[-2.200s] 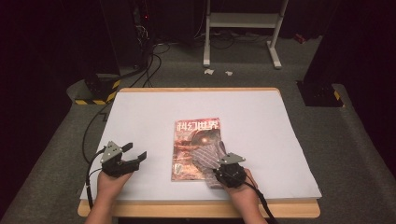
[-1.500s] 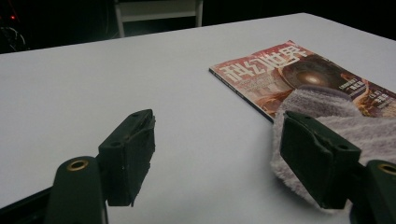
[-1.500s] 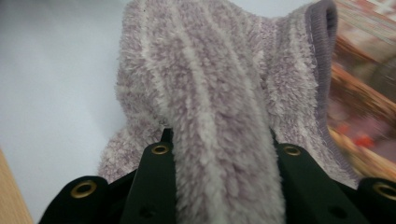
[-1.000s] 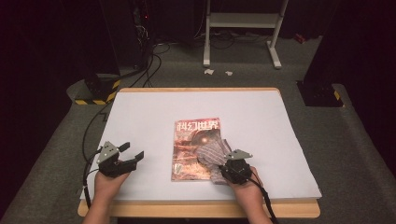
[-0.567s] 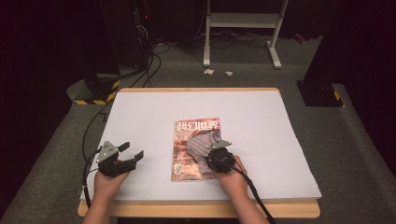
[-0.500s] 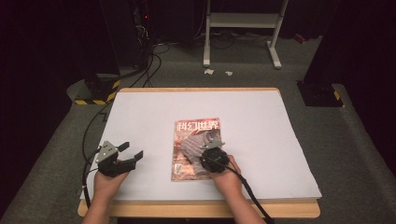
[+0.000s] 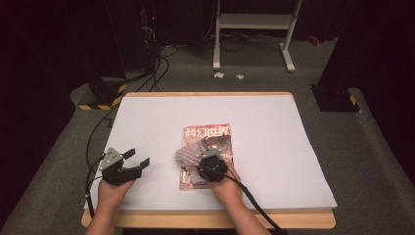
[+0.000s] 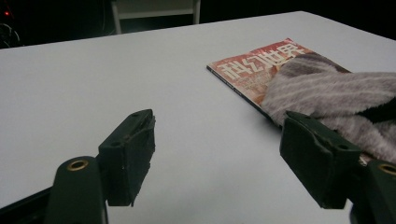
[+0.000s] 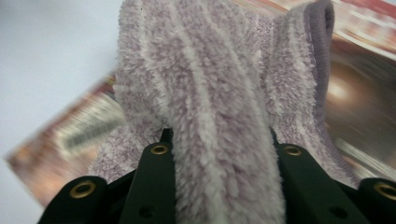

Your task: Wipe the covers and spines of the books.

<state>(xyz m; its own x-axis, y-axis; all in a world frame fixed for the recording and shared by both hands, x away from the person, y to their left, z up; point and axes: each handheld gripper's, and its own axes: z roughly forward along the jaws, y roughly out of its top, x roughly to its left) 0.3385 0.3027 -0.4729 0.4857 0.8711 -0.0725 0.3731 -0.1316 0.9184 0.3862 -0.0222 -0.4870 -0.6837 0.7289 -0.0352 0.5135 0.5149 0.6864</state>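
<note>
Seen from above: one wooden-edged table covered with a white sheet (image 7: pixel 274 147), a dark room behind.

Near the middle of the sheet, one glossy red-covered magazine with large white characters across its top (image 7: pixel 211 142), lying flat. On its lower half, one fluffy grey-lilac striped cloth, perhaps a sock (image 7: pixel 188 157), bunched and draped toward the cover's left edge.

Right gripper (image 7: pixel 208 164): black, down on the magazine's lower part, jaws clamped on a thick fold of the fluffy cloth. In the right gripper view, the fold (image 9: pixel 219 116) squeezed between both black jaws, pile bulging above them, blurred magazine cover underneath.

Left gripper (image 7: pixel 133 164): black with a grey plate on top, resting on bare sheet well to the left of the magazine, jaws spread wide with nothing between them. In the left gripper view, the two pads (image 8: pixel 135 149) apart over white sheet, magazine and cloth off to the right.

Likely step in hand: dragging or wiping the gripped cloth across the cover, or drawing it off toward the left.

Next move probably calls for keeping the clamp firm and sliding level without catching the magazine's edge or pushing the magazine along; possibly steadying the magazine with the idle left gripper.

Count: one table, one magazine, one cloth, two grippers, two hands.
</note>
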